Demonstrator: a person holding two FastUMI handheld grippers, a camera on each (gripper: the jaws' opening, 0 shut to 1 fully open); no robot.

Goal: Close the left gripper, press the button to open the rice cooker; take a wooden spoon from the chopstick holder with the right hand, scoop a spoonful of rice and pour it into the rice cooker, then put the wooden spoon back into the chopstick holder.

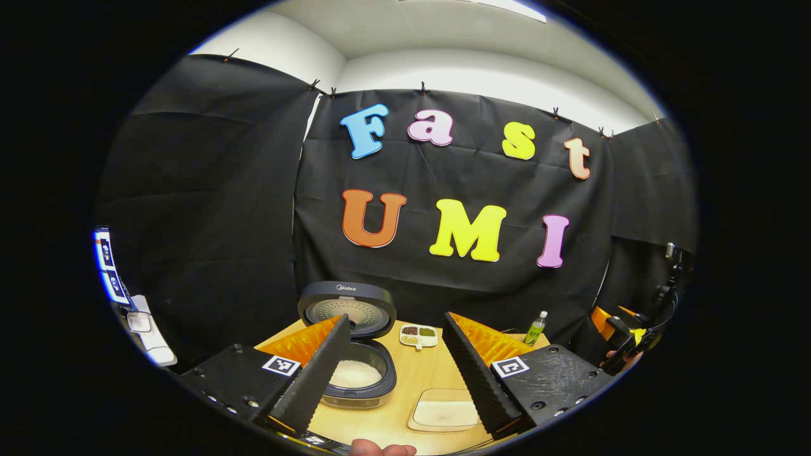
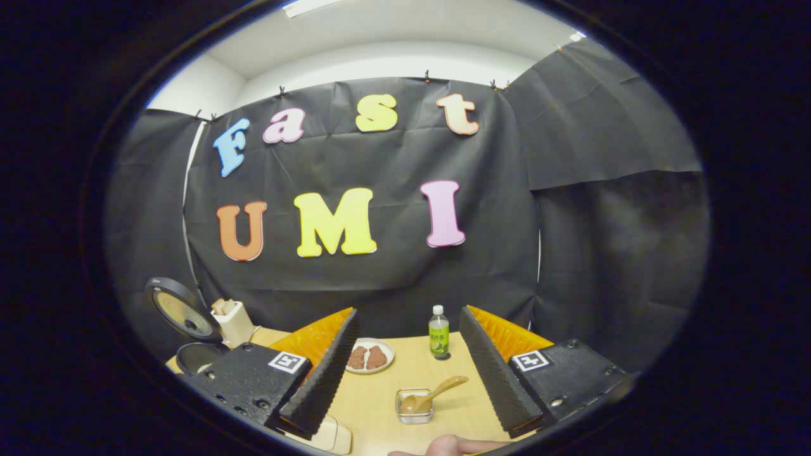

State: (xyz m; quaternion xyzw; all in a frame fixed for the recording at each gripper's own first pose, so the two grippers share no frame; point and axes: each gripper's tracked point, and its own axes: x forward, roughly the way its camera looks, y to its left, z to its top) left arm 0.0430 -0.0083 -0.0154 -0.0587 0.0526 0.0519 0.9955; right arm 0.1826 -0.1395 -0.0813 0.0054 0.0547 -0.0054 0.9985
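Observation:
The rice cooker [image 1: 358,380] stands open, its lid [image 1: 347,307] raised and white rice in the pot. My left gripper [image 1: 396,418] is open just in front of it, holding nothing. In the right gripper view the cooker [image 2: 190,345] is at the far left, with the cream chopstick holder [image 2: 236,322] beside it. A wooden spoon [image 2: 437,389] lies with its bowl in a small clear dish [image 2: 414,405], handle pointing up and right. My right gripper [image 2: 408,423] is open right in front of that dish, touching nothing. The right gripper [image 1: 624,335] also appears far right.
A shallow tray of rice [image 1: 443,411] lies near the table's front edge. A divided dish of grains [image 1: 418,335] sits behind the cooker. A green bottle [image 2: 438,332] and a plate with brown pieces [image 2: 369,356] stand at the back. A hand [image 2: 456,446] shows at the bottom.

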